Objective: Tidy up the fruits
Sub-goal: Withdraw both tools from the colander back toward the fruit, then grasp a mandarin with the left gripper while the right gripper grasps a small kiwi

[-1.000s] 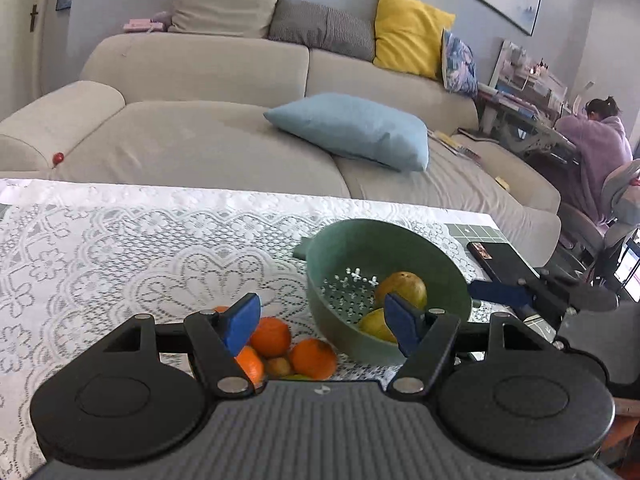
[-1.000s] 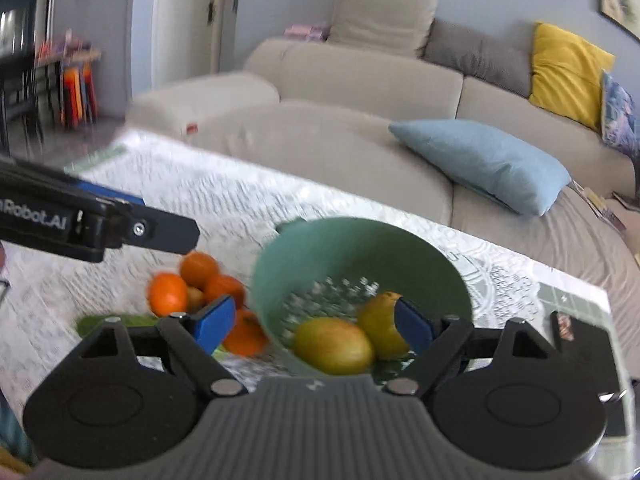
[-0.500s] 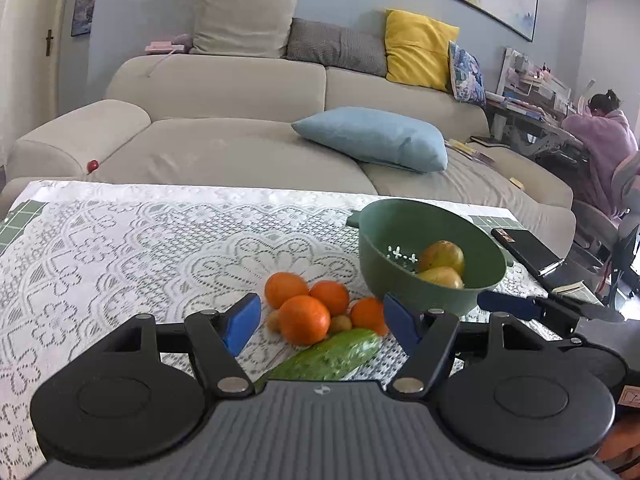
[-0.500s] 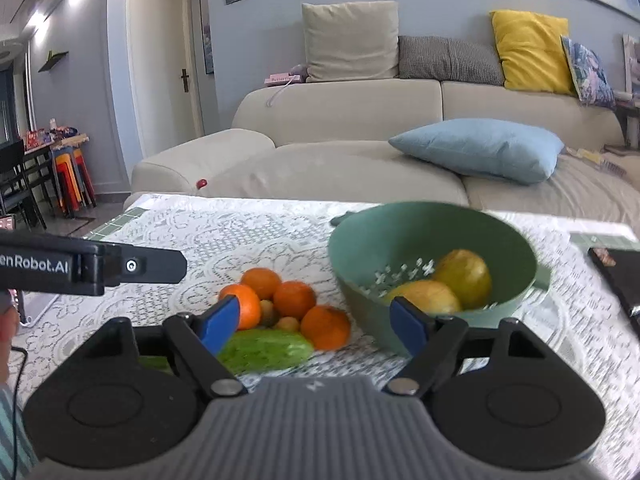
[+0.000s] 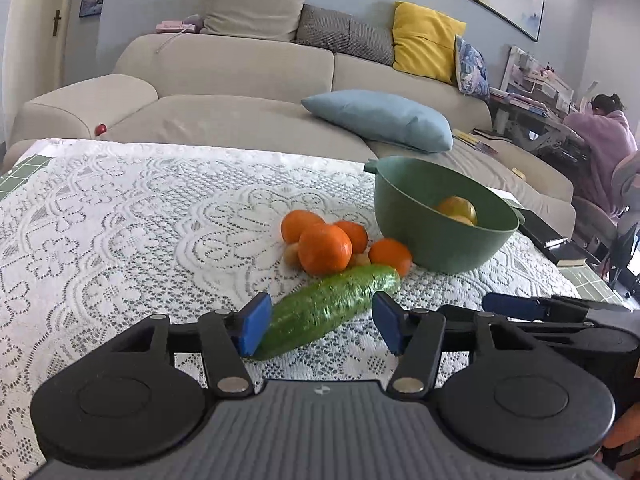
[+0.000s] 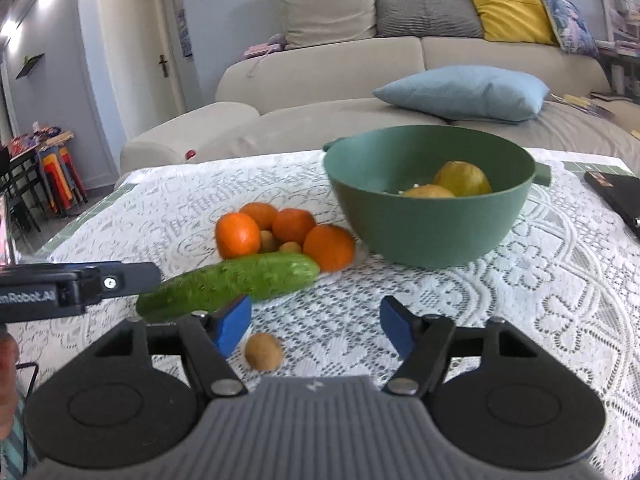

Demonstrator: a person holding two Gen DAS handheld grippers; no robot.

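Both grippers are spread and hold nothing. The left gripper (image 5: 322, 326) hangs over the cucumber's (image 5: 328, 310) near end. The right gripper (image 6: 316, 326) hangs above a kiwi (image 6: 263, 351). Oranges (image 6: 286, 232) lie left of the bowl (image 6: 430, 216) on the counter (image 6: 540, 280).

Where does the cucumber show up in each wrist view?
Left wrist: cucumber at centre, lying diagonally between the open left tool tips.
Right wrist: cucumber left of centre, beyond the open right tool.
Shared landmark: the green bowl, behind and right of it.
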